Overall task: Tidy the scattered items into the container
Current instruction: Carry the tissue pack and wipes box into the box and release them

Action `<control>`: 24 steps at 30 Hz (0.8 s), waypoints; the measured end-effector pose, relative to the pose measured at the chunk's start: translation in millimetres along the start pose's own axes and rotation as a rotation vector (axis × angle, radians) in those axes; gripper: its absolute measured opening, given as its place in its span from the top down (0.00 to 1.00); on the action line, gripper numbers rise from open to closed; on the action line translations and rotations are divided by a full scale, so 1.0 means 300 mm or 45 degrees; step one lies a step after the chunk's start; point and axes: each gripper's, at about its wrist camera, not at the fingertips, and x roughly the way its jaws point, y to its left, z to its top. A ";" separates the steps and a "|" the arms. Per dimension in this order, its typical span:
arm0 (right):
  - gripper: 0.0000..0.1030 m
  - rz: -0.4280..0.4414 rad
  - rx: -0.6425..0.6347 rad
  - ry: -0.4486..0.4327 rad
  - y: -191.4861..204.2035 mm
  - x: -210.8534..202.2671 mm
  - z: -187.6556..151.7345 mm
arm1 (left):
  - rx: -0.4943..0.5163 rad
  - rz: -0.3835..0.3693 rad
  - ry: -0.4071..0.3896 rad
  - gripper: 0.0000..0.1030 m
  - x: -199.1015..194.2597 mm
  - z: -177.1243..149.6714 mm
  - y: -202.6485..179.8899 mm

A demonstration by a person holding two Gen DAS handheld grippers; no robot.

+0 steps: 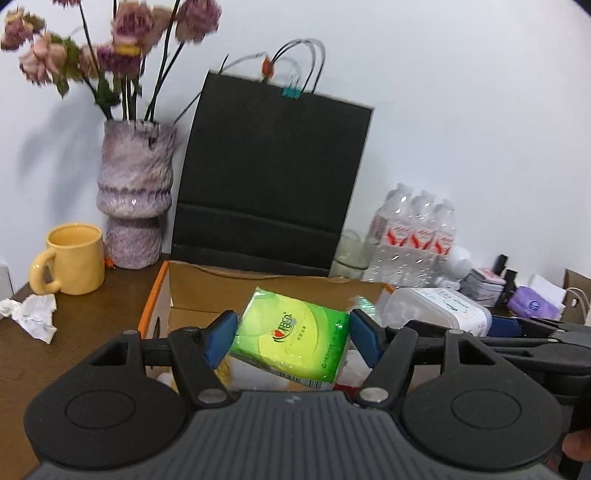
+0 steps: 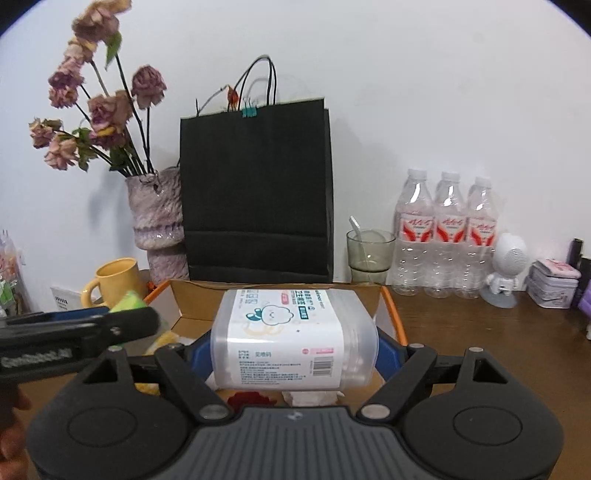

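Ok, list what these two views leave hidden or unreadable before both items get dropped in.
- Floor of the orange-edged cardboard box: both views, covered by the green tissue pack, the clear plastic cotton-swab tub and the gripper bodies.
- Red item in the box: right wrist view, partly hidden; identity unclear.
- Dried pink flowers: left wrist view, motion-blurred.
- Fine print on the tub label: too small.

Beside the matt black paper bag (image 2: 256, 192) stands a rough, glazed ceramic vase (image 1: 135, 199). The green tissue pack (image 1: 291, 341) wears glossy plastic film; the swab box (image 2: 295, 343) is frosted, smooth plastic. The cardboard box (image 1: 162, 295) looks matt, the table (image 2: 480, 332) dark polished wood.
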 end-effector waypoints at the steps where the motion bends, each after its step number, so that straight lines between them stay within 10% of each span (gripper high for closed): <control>1: 0.21 -0.004 -0.003 0.003 -0.002 0.025 0.001 | -0.003 0.007 0.007 0.34 0.025 -0.002 0.008; 16: 0.20 0.009 -0.038 0.117 -0.015 0.200 -0.027 | -0.003 0.080 0.099 0.31 0.152 -0.031 0.074; 19: 0.15 0.012 -0.019 0.127 -0.024 0.207 -0.028 | -0.017 0.092 0.111 0.03 0.154 -0.026 0.079; 24: 0.00 -0.016 -0.001 0.136 -0.046 0.207 -0.025 | -0.038 0.137 0.102 0.00 0.138 -0.009 0.088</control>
